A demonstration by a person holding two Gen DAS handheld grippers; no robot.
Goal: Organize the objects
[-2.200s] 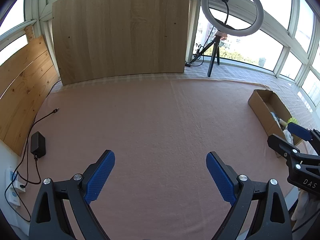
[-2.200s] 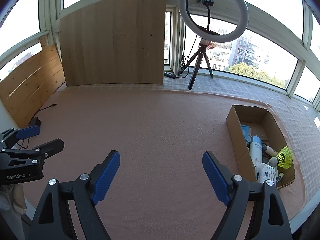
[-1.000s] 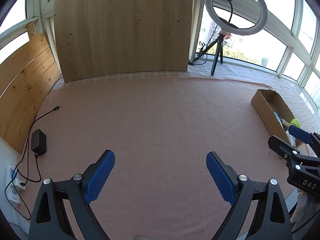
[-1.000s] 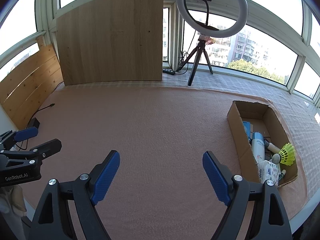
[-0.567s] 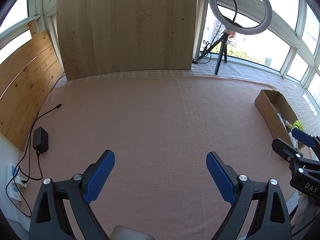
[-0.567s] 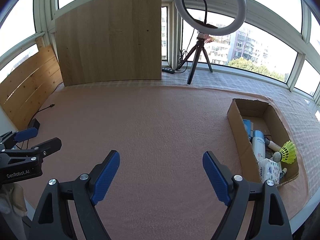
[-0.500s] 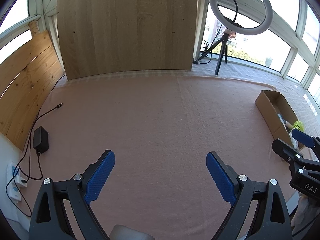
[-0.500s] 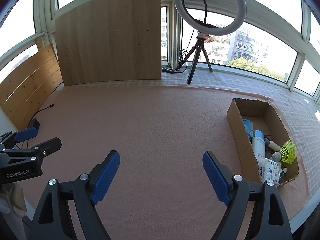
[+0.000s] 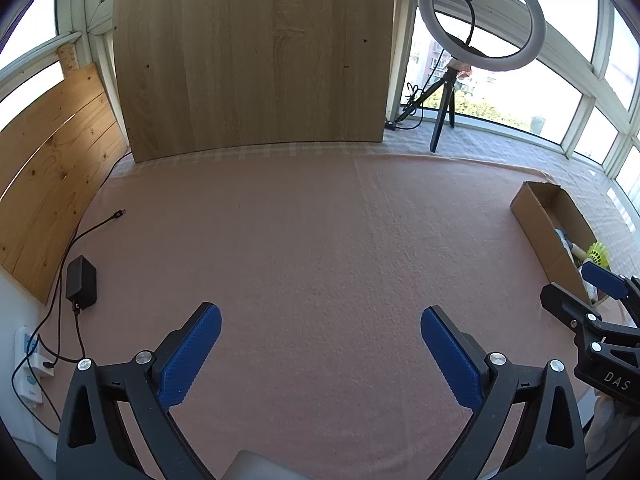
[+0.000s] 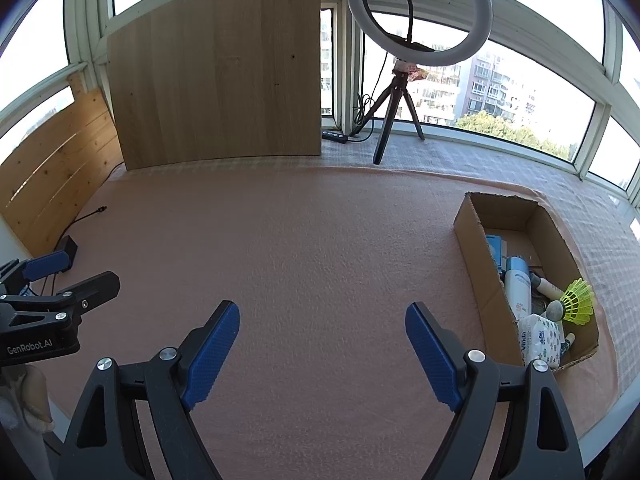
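The left gripper (image 9: 320, 354) has just let its jaws spread a little further, and they now stand about as wide as they go, with nothing between the blue pads but bare pink cloth. The right gripper (image 10: 322, 352) is much the same: jaws wide apart, empty, tilted down toward the table (image 10: 320, 240) from the near edge. Neither hand seems to be heading anywhere; both grippers hang over the front of the cloth, side by side and a little apart. Out past them the whole middle of the pink cloth is bare. Everything I can see to be tidied sits in the cardboard box (image 10: 476, 276) off to the right: a yellow shuttlecock (image 10: 578, 302), a white bottle (image 10: 518, 286) lying down, a pack of tissues (image 10: 538, 338) at the near end, something blue further in, and a few small bits I can't make out. To my eye that last widening with empty jaws reads as a letting-go, not a reach, so the sorting looks finished or very close to it. Off on the left edge lie a black power adapter (image 9: 81, 282) and its cable, and a ring light (image 10: 418, 12) on a tripod stands by the windows behind.
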